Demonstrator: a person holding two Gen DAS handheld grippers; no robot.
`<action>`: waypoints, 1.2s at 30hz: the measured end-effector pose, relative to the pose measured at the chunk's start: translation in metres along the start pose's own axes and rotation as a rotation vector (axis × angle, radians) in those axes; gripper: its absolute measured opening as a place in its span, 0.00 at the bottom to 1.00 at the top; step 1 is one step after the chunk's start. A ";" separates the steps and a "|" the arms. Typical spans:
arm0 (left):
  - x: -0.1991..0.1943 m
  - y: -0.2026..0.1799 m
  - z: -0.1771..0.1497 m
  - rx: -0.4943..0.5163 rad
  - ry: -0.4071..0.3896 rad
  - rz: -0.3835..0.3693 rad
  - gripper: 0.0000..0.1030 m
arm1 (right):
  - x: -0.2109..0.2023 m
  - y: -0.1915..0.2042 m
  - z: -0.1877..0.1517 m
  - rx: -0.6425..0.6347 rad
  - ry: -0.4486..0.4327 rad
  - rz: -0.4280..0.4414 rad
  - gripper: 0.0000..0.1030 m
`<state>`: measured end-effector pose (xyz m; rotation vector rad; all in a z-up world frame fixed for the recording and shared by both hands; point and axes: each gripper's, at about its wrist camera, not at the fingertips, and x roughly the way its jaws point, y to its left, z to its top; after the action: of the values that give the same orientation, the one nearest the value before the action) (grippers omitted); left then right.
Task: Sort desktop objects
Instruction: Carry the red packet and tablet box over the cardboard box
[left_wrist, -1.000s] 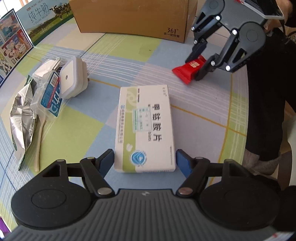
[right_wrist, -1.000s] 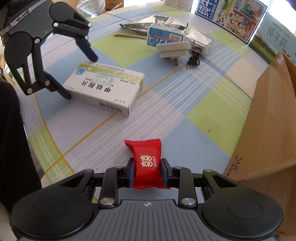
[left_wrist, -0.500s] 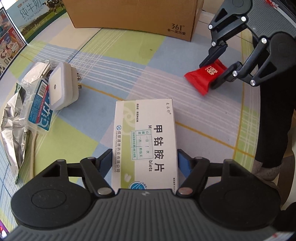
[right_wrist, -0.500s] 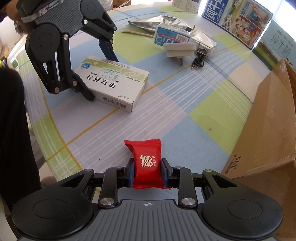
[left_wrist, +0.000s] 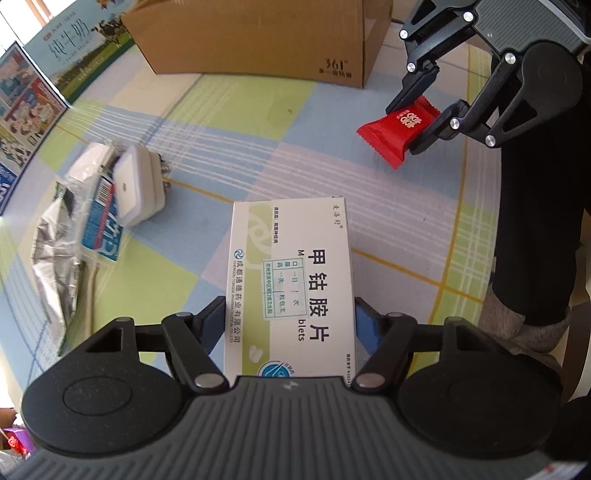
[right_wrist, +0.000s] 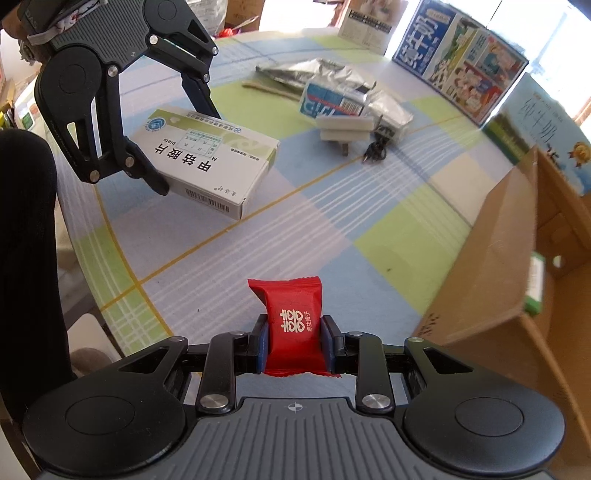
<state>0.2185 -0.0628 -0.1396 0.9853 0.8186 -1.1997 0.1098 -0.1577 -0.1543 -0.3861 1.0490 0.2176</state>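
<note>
A white and green medicine box (left_wrist: 291, 280) sits between the blue pads of my left gripper (left_wrist: 290, 317), which is shut on its long sides. In the right wrist view the medicine box (right_wrist: 210, 162) hangs tilted just above the checked tablecloth, held by the left gripper (right_wrist: 188, 149). My right gripper (right_wrist: 293, 332) is shut on a red wrapped candy (right_wrist: 293, 314) and holds it above the table. From the left wrist view the candy (left_wrist: 395, 129) sticks out of the right gripper (left_wrist: 406, 127) at the upper right.
An open cardboard box (left_wrist: 258, 37) stands at the table's far side, and its wall (right_wrist: 491, 266) is close on the right. A white plug adapter (left_wrist: 136, 188), a blue-white packet (left_wrist: 103, 229) and a foil bag (left_wrist: 55, 258) lie left. A person's dark leg (left_wrist: 535, 221) borders the table.
The left gripper's fingers closed onto the medicine box and lifted it off the cloth. The right gripper rose a little with the candy still in it.
</note>
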 end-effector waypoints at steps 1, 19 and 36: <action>-0.004 -0.001 0.002 -0.001 -0.004 0.007 0.65 | -0.005 0.000 0.000 0.000 -0.008 -0.007 0.25; -0.074 -0.033 0.057 0.034 -0.122 0.112 0.65 | -0.099 -0.026 -0.012 0.013 -0.141 -0.167 0.25; -0.071 -0.061 0.178 0.054 -0.297 0.123 0.65 | -0.137 -0.134 -0.036 0.210 -0.170 -0.306 0.25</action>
<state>0.1454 -0.2067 -0.0197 0.8620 0.4867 -1.2304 0.0624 -0.2940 -0.0229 -0.3273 0.8237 -0.1315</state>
